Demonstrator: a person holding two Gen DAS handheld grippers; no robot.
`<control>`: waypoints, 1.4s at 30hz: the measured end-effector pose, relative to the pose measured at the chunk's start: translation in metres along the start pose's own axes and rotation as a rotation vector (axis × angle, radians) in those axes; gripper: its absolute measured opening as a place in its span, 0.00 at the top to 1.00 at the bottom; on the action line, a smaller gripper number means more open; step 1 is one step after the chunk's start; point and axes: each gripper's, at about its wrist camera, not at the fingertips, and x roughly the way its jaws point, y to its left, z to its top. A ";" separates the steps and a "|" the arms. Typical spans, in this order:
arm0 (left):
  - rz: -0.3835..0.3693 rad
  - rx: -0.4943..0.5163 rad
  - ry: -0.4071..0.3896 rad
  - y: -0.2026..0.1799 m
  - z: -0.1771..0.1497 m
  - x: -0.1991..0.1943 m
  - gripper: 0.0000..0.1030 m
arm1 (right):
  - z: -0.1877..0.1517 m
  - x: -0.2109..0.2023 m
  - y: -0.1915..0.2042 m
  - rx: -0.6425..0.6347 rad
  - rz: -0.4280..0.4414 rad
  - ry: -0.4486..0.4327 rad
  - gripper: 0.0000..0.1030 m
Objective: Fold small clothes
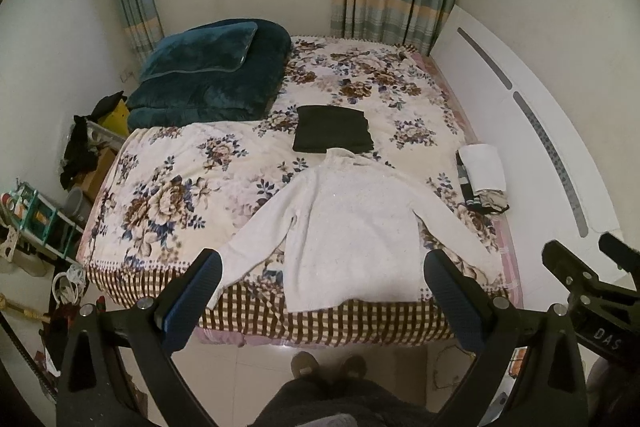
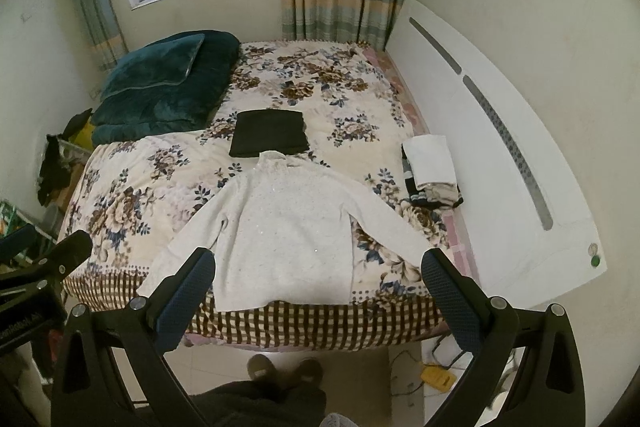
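A white long-sleeved sweater [image 1: 352, 223] [image 2: 288, 231] lies spread flat on the floral bed, sleeves angled out, hem hanging over the near edge. Just beyond its collar sits a folded black garment [image 1: 332, 129] [image 2: 269, 138]. My left gripper [image 1: 322, 267] hovers open above the near bed edge, its blue-padded fingers straddling the sweater's lower half without touching it. In the right wrist view my right gripper [image 2: 318, 265] is likewise open and held back from the sweater. The right gripper's frame [image 1: 592, 283] shows at the right of the left wrist view.
A stack of folded clothes topped by a white piece [image 1: 482, 175] [image 2: 430, 171] rests by the white headboard [image 2: 500, 147]. Dark teal bedding [image 1: 208, 75] fills the far left corner. Cluttered shelves [image 1: 36, 219] stand left of the bed. A person's slippered feet [image 2: 284, 367] stand on the floor.
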 end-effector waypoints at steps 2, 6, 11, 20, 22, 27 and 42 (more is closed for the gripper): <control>0.013 0.001 -0.029 0.003 0.000 0.016 0.00 | -0.002 0.018 -0.008 0.044 0.001 0.021 0.00; 0.076 0.045 -0.074 -0.003 0.006 0.074 0.00 | -0.015 0.079 -0.060 0.199 -0.071 0.070 0.00; 0.137 0.101 -0.021 -0.017 0.010 0.169 0.00 | -0.052 0.177 -0.164 0.472 -0.194 0.158 0.00; 0.248 0.108 0.182 -0.051 -0.008 0.364 0.00 | -0.156 0.410 -0.352 0.858 -0.249 0.358 0.23; 0.276 0.100 0.231 -0.057 -0.016 0.406 0.00 | -0.183 0.464 -0.389 0.958 -0.242 0.376 0.23; 0.309 0.047 0.348 -0.053 -0.039 0.501 0.00 | -0.243 0.566 -0.451 1.217 -0.252 0.415 0.23; 0.315 -0.107 0.468 -0.001 -0.085 0.631 0.00 | -0.228 0.643 -0.448 1.363 -0.308 0.123 0.88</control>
